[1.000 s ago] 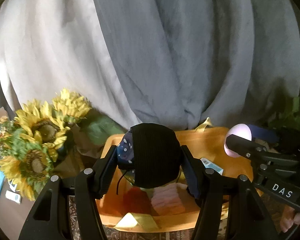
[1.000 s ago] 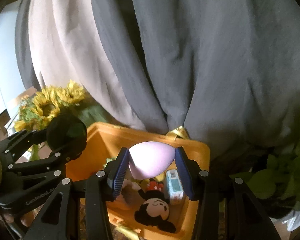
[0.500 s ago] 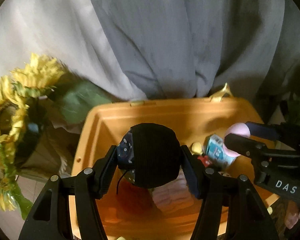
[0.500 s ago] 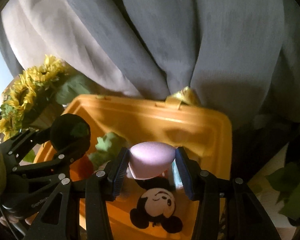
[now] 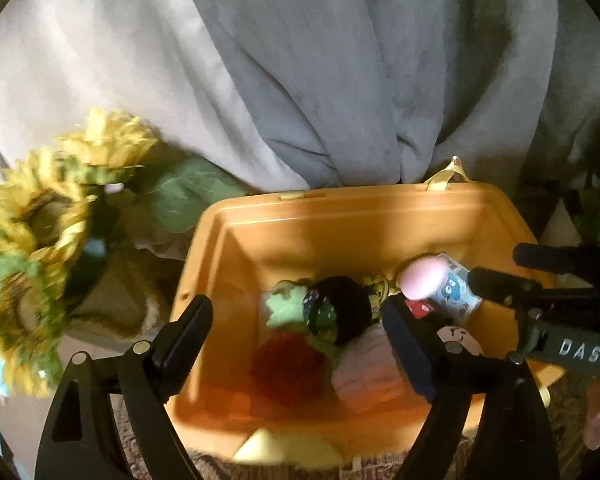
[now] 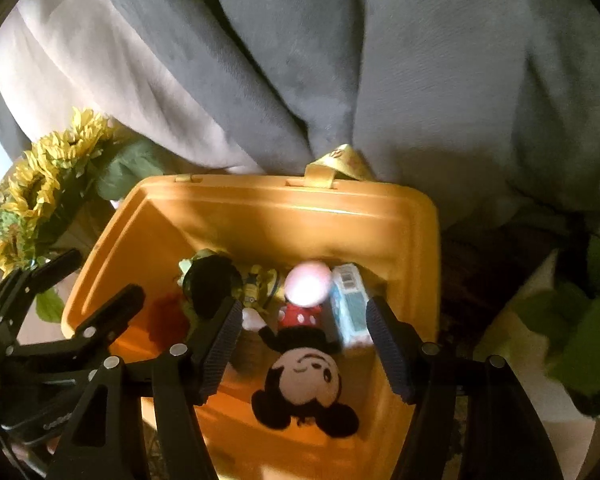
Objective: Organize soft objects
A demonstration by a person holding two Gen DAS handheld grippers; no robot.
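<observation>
Both grippers are hanging over the orange bin (image 5: 340, 236), each with its jaws spread wide and gripping nothing. The left gripper (image 5: 296, 320) is framing the bin's middle; the black ball (image 5: 348, 304) is lying down in the bin between and beyond its fingers, clear of both pads, nearer the right-hand pad. The ball is sitting against a green plush (image 5: 286, 306), with a red pom (image 5: 288, 364) and a pale pink cloth (image 5: 366, 372) lying closer to the camera.

The right gripper (image 6: 302, 340) is hovering over the bin's right half. The pink sponge (image 6: 308, 284) is lying in the bin ahead of its fingertips, roughly centred between them and touching neither. It is resting at the feet of the Mickey plush (image 6: 300, 368), just beside a blue box (image 6: 350, 308); a yellow toy (image 6: 256, 284) is lying between it and the black ball. In the left wrist view the sponge (image 5: 420, 278) is showing blurred, beyond the gripper's right finger.

Sunflowers (image 5: 36, 216) are standing left of the bin, and grey curtains (image 5: 340, 72) are hanging behind it.
</observation>
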